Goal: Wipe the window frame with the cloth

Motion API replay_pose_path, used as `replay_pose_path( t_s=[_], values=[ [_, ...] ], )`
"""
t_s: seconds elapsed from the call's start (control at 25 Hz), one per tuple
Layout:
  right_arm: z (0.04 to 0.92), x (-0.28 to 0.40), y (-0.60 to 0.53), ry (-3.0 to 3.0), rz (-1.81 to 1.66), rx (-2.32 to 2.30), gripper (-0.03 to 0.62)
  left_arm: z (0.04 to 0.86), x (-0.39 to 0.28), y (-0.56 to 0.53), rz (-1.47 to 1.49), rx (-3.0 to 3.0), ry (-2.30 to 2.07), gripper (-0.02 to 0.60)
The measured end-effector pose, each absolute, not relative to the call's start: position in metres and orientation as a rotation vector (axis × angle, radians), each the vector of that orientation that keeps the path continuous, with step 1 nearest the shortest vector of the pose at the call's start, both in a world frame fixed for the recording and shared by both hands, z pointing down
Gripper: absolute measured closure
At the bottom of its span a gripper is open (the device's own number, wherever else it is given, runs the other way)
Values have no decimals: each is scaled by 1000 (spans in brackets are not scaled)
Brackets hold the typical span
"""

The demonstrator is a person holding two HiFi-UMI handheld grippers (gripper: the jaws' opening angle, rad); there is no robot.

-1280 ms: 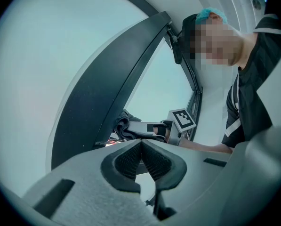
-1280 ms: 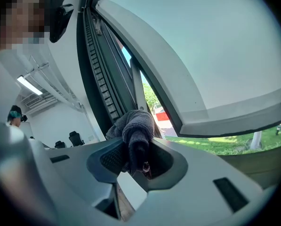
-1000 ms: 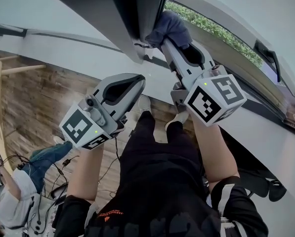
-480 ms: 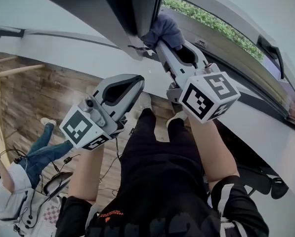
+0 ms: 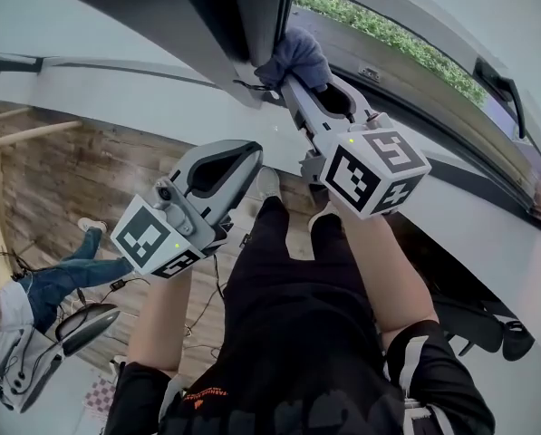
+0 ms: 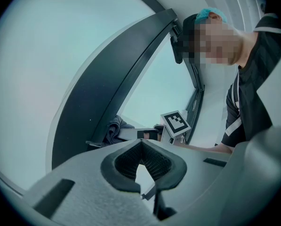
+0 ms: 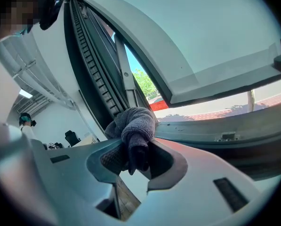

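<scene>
Pinches cloth (image 5: 299, 54) in right gripper (image 5: 293, 82), wad bulging past its tips onto window frame (image 5: 256, 16) edge; holds left gripper (image 5: 246, 154) closed, empty, well clear.

This looks to me like a test lab or workroom. Below my left gripper (image 5: 241, 152) a wooden floor (image 5: 62, 170) is strewn with cables (image 5: 116, 284), and another person (image 5: 57, 277) is down there among the gear. Ahead of my right gripper (image 5: 297, 84), a big window frame (image 5: 252, 25) opens on a hedge (image 5: 388, 34).
</scene>
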State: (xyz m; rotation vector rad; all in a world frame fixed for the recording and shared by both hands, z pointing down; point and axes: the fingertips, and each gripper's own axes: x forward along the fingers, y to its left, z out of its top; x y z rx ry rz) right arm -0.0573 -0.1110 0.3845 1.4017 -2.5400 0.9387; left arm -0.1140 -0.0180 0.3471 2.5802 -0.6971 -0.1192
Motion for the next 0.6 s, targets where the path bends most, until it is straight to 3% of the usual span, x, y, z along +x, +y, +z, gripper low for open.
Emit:
replay_pose_path(
  t_s=[0.6],
  values=[
    [398, -52, -108, -2465, 958, 1441, 485, 350, -108, -15, -92, 2586, -647, 563]
  ],
)
